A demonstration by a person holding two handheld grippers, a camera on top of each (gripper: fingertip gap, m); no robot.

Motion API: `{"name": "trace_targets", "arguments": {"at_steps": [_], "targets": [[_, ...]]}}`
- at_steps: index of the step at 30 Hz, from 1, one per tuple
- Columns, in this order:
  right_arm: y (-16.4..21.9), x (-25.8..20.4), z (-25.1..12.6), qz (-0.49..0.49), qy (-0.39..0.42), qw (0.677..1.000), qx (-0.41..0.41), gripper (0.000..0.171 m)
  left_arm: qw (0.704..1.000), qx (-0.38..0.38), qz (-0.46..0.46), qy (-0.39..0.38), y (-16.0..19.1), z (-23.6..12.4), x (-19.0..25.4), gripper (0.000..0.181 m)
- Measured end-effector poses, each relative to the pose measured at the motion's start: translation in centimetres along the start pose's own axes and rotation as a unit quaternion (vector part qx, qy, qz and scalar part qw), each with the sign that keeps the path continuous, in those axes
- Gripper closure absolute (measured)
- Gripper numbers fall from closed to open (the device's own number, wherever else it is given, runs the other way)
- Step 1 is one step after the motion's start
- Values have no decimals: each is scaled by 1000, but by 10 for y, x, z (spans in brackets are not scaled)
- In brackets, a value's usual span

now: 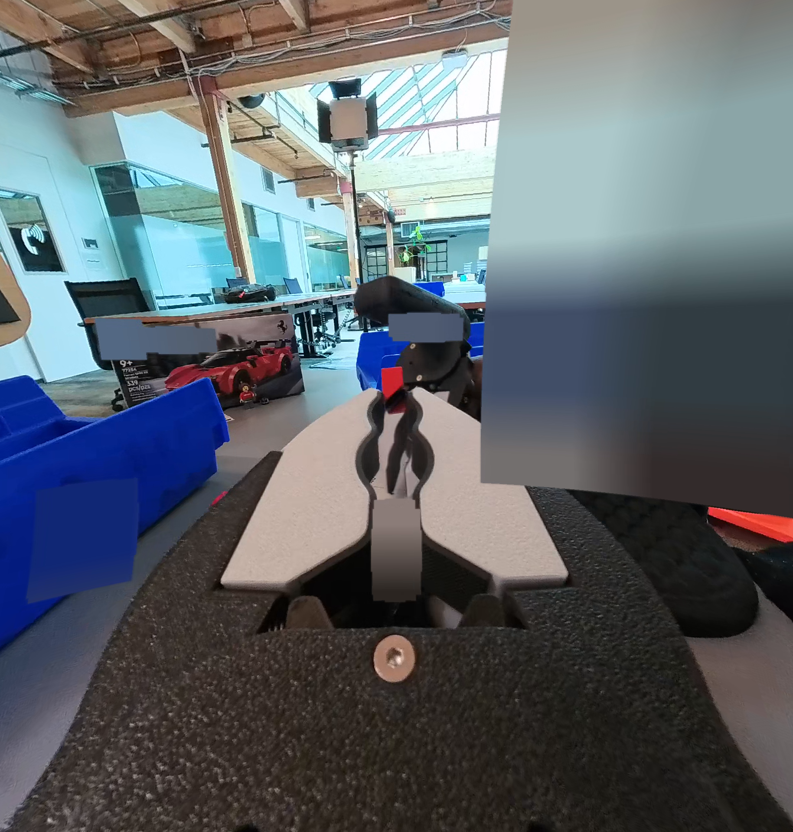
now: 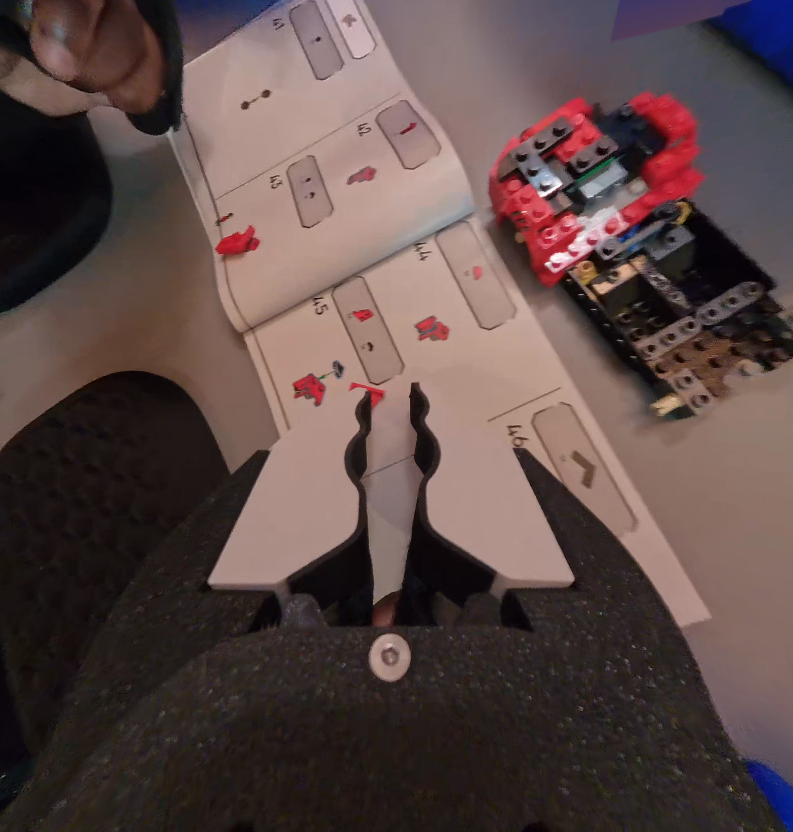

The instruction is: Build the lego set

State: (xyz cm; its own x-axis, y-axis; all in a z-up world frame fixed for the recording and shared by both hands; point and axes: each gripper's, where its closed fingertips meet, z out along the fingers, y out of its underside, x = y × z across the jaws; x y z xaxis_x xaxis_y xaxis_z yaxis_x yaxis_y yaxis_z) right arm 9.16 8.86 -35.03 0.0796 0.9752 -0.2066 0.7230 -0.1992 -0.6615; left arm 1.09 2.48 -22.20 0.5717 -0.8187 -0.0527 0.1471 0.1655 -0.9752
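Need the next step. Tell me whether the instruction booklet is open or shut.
Open: the instruction booklet lies spread on the table, pages facing up.

Timber-beamed ceiling, glass partitions

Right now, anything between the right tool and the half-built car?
Nothing visible. The right tool hangs open above the open instruction booklet; the half-built car sits on bare grey table just past the booklet's right edge. Only the booklet page lies beneath the path.
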Motion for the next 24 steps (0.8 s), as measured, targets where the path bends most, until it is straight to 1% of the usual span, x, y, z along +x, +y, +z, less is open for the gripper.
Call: {"name": "trace_targets", "arguments": {"at_steps": [3,6,8,9,11,13,16,17,19,20,21,22,23,24], "targets": [[-5,7,-8,-26,25,999,12,155,1000,-2,-1,1,1,0,0,173],[-2,-9,-9,-84,24,996,3,166,1000,-3,1,2,1,0,1,173],[6,-18,-1,-110,45,993,-18,166,1000,-4,2,3,1,1,1,173],[8,-18,2,-113,61,991,-21,161,1000,-5,2,4,1,1,2,173],[10,-15,6,-114,88,989,-23,159,1000,-5,3,7,2,1,3,173],[10,-14,7,-105,88,990,-15,159,1000,-6,4,8,2,2,4,173],[9,-14,7,-76,66,995,-8,162,1000,-8,10,7,2,2,4,173],[5,-16,6,-63,52,997,7,162,1000,-7,10,7,2,1,4,173],[-12,-32,-1,-1,-29,997,73,162,1000,-5,9,6,1,1,3,173],[-18,-41,-7,44,-80,991,97,162,1000,-4,8,6,1,1,3,173],[-19,-47,-11,95,-131,982,100,162,1000,-3,6,7,0,1,3,173],[-14,-46,-11,146,-159,972,87,162,1000,-2,5,8,0,1,4,173],[-3,-39,-8,189,-162,967,61,162,1000,-2,3,10,0,1,4,173],[10,-29,-4,218,-147,964,31,162,1000,-2,1,12,0,1,5,173]]}}
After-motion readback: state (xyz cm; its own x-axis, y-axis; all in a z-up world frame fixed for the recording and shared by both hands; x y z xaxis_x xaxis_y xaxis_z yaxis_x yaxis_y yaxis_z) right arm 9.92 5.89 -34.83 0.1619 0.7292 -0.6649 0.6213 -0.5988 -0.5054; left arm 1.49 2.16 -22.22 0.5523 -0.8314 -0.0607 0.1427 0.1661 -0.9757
